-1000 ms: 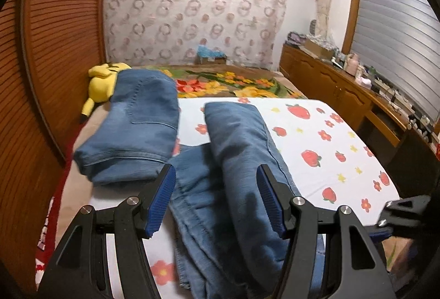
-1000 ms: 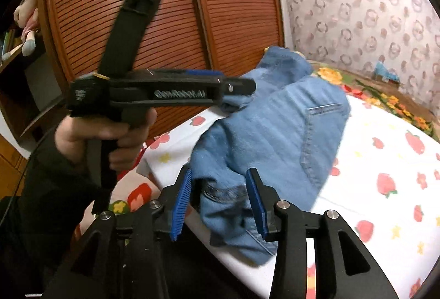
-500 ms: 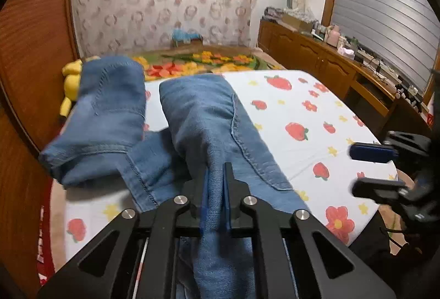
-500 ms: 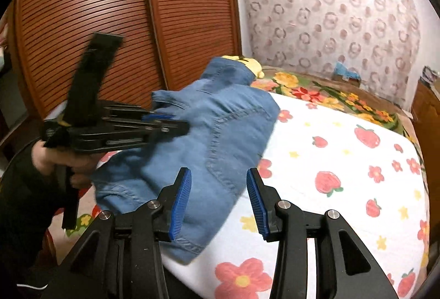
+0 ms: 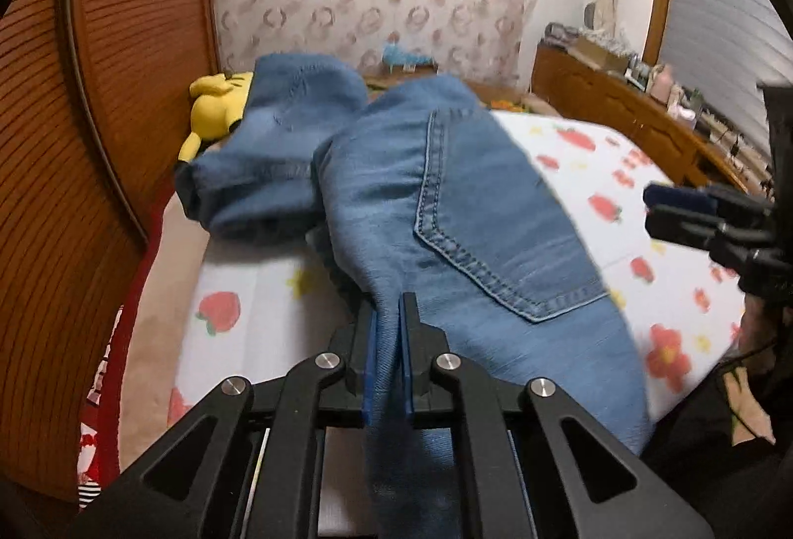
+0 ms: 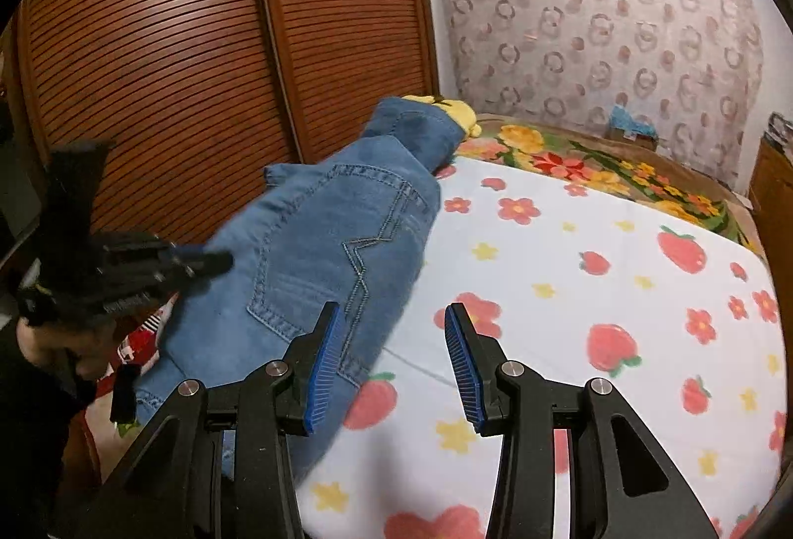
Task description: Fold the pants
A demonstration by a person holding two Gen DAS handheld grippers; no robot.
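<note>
Blue jeans (image 5: 476, 212) lie bunched on the strawberry-print bed sheet (image 5: 248, 291), back pocket up. My left gripper (image 5: 389, 336) is shut on the jeans fabric near the waist and holds it up. In the right wrist view the jeans (image 6: 322, 261) lie along the bed's left side, and the left gripper (image 6: 208, 261) shows at the left, blurred. My right gripper (image 6: 391, 360) is open and empty above the sheet (image 6: 570, 271), just right of the jeans. It also shows at the right of the left wrist view (image 5: 664, 207).
A yellow plush toy (image 5: 218, 108) lies at the head of the bed by the wooden slatted wardrobe doors (image 6: 198, 68). A floral blanket (image 6: 594, 162) covers the far end. A wooden dresser (image 5: 619, 118) with clutter runs along the right wall.
My left gripper shut on the jeans and has pulled the fabric up and over to the left. My right gripper let go of the jeans and moved right, staying open.
</note>
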